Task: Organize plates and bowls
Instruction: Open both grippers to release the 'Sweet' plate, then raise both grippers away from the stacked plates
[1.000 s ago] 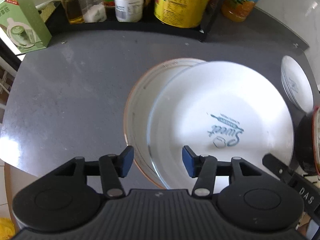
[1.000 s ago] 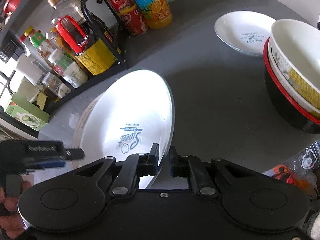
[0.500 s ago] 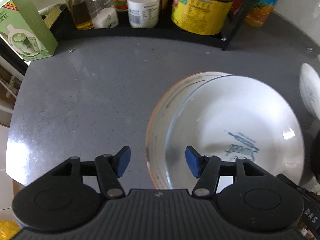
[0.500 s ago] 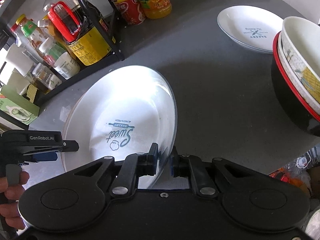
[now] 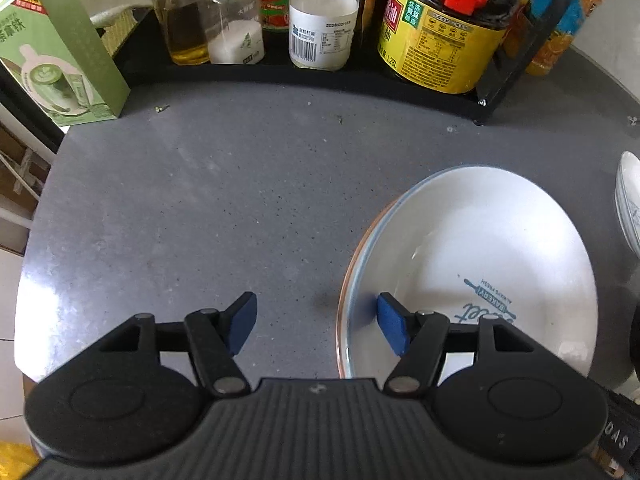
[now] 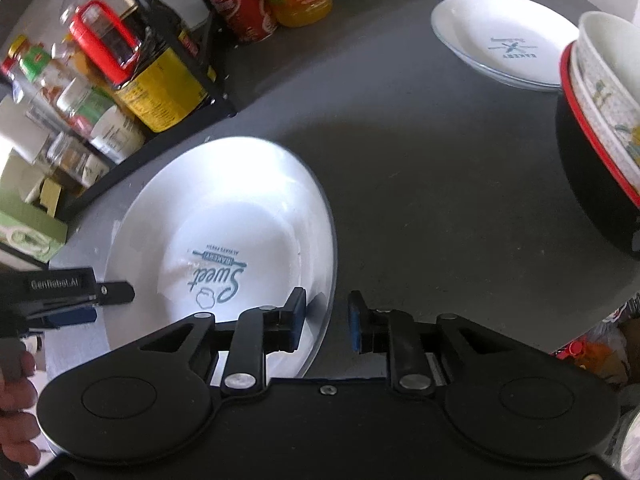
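Top plate [image 6: 224, 240], white with blue "Sweet" print, lies nested on a slightly larger plate [image 5: 347, 280] with a brownish rim, flat on the grey bench [image 5: 200, 208]. Stack sits straight ahead of the right claw [image 6: 326, 316] and ahead-right of the left claw [image 5: 316, 326].

Right claw: jaws have just been opening, now a narrow gap. The plate's near rim runs between the pads, but neither pad seems to press it. Reads as a release, plate set down.

Left claw: jaws have just been opening too, now wide. Its right pad hangs over the near-left rim of the stack, its left pad over bare bench. It grips nothing.

Step in hand looks like letting go cleanly:
- Right claw should widen further before pulling away; at this gap a pad could catch the rim and drag or tip the plate.
- Withdraw up and back along the fingers, not sideways.
- Left claw should lift clear of the rim first, so the two don't knock.
- Top plate looks roughly centred on the lower one; no nudge needed, by this judgement.

Further out: a second printed plate [image 6: 504, 40] lies far ahead-right of the right claw, probably next for the stack. Nested bowls [image 6: 600, 120] stand at its right. A rack of bottles and jars [image 5: 320, 20] lines the far edge; keep any lift path low and away from it.
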`<state>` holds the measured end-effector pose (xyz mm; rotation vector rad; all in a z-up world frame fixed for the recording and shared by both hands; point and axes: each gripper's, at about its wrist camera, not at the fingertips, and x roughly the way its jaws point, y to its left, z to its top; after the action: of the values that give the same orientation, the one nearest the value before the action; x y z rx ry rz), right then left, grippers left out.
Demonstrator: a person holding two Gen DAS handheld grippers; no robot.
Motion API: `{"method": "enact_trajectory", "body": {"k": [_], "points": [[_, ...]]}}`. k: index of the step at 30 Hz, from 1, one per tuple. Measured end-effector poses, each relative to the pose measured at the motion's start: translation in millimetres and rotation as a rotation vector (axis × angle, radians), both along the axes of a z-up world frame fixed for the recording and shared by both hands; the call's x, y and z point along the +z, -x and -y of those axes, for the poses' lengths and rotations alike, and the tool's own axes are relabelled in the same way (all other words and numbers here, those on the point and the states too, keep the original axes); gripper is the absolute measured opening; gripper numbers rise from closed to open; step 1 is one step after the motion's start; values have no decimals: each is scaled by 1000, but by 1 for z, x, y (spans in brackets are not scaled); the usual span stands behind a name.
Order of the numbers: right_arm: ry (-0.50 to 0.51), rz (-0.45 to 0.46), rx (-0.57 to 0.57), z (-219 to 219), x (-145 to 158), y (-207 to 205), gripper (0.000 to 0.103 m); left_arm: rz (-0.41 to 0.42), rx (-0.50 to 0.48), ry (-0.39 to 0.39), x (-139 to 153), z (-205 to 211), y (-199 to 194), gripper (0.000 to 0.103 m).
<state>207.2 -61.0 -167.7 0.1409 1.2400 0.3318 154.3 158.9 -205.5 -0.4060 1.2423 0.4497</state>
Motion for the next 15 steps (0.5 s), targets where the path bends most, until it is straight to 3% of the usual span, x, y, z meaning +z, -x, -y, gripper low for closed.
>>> {"method": "enact_trajectory", "body": {"k": [4, 6, 10, 15], "points": [[-37, 39, -5, 6, 10, 3, 29, -13, -23, -25, 0, 4, -3, 65], [-44, 82, 0, 7, 19, 7, 48, -27, -38, -51, 3, 8, -6, 64], [-70, 148, 10, 15, 32, 15, 58, 22, -48, -66, 17, 15, -8, 65], [-97, 211, -15, 31, 46, 24, 81, 105, -64, -64, 40, 33, -12, 65]]}}
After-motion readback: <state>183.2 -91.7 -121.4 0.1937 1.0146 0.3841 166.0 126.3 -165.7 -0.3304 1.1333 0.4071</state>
